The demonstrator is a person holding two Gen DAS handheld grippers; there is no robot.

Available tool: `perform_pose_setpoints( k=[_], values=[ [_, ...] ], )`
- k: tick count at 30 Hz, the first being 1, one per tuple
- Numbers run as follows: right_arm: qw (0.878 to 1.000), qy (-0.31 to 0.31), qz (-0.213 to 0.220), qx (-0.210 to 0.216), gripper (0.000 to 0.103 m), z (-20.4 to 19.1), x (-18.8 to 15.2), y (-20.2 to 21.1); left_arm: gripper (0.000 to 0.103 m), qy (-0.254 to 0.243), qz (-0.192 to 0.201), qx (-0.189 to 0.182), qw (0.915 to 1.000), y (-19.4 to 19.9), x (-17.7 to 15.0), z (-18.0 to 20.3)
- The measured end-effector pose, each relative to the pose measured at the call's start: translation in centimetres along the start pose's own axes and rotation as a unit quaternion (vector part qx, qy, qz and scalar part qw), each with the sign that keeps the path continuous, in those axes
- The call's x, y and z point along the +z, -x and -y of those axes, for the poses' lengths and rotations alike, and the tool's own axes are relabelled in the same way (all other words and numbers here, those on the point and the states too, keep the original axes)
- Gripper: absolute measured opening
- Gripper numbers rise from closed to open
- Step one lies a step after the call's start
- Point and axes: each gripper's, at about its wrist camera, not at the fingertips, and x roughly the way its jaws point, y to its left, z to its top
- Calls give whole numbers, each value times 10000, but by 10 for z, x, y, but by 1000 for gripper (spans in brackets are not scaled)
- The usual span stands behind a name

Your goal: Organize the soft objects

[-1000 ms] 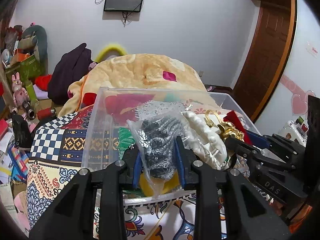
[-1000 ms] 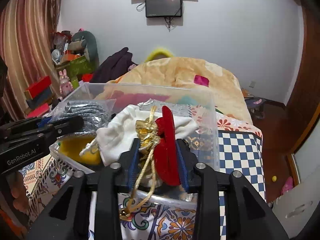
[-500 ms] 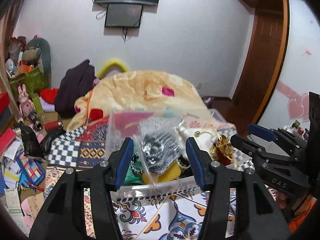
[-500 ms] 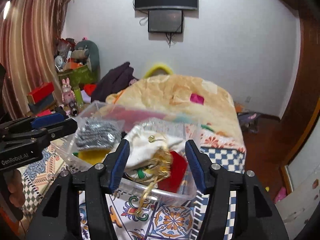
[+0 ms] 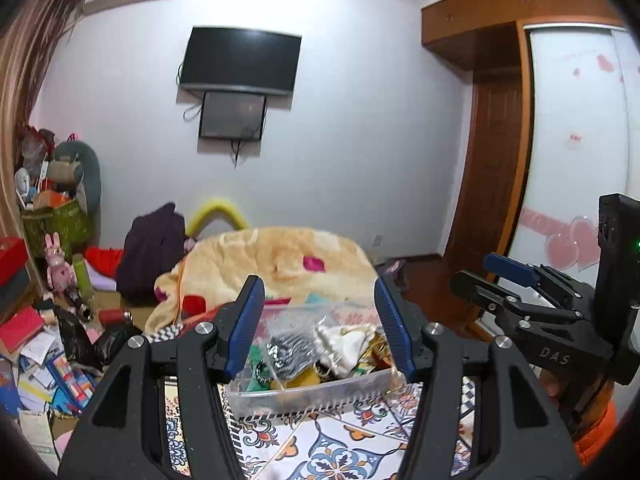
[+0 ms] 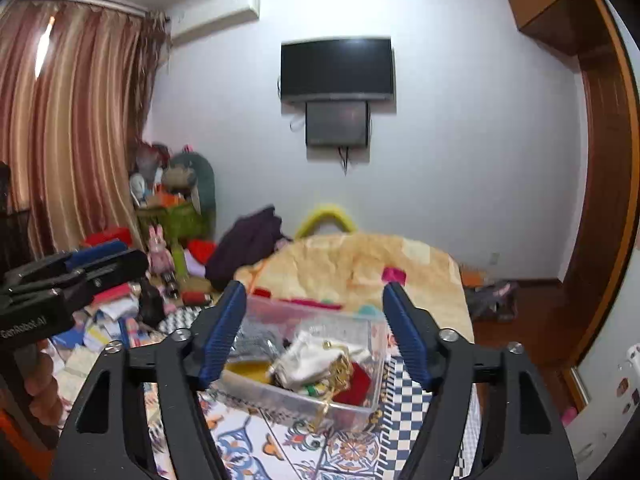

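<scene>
A clear plastic bin (image 5: 308,394) stands on a patterned cloth and shows in the right wrist view (image 6: 308,400) too. It holds a bag of grey scrubbers (image 5: 290,346), a white drawstring pouch (image 5: 344,346) (image 6: 308,358), a red pouch with gold cord (image 6: 354,382) and a yellow item (image 6: 246,370). My left gripper (image 5: 320,324) is open and empty, raised back from the bin. My right gripper (image 6: 314,332) is open and empty, also raised back from it.
The patterned cloth (image 5: 332,448) covers the surface under the bin. A beige blanket (image 5: 264,264) lies behind it. Clutter of books, toys and a dark jacket (image 5: 150,248) sits at the left. A wooden door (image 5: 488,184) stands at the right.
Both grippers opened, letting the scrubber bag and the red-and-white pouches drop into the bin, then pulled up and back so the bin now looks smaller.
</scene>
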Motion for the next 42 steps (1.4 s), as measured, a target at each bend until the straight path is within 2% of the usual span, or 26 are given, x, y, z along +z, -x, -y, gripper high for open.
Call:
perform_pose_setpoints(
  k=[2, 3, 6, 11, 16, 42],
  values=[
    [9999, -18, 142, 44, 70, -2, 4, 11, 70, -34, 132, 10, 9999, 10, 4, 3],
    [9998, -31, 208, 75, 70, -2, 6, 16, 73, -38, 206, 31, 9998, 15, 6, 4],
    [9992, -68, 385, 94, 84, -5, 10, 28, 77, -57, 332, 40, 9994, 27, 8, 7],
    [9983, -210, 507, 182, 98, -5, 8, 35, 91, -101, 454, 97, 9989, 41, 9, 10],
    [9983, -298, 466, 153, 101, -4, 1, 34, 100, -190, 477, 129, 9986, 45, 7, 13],
    [9987, -324, 359, 132, 103, -1, -7, 38, 102, -292, 364, 129, 9988, 40, -3, 20]
  ],
)
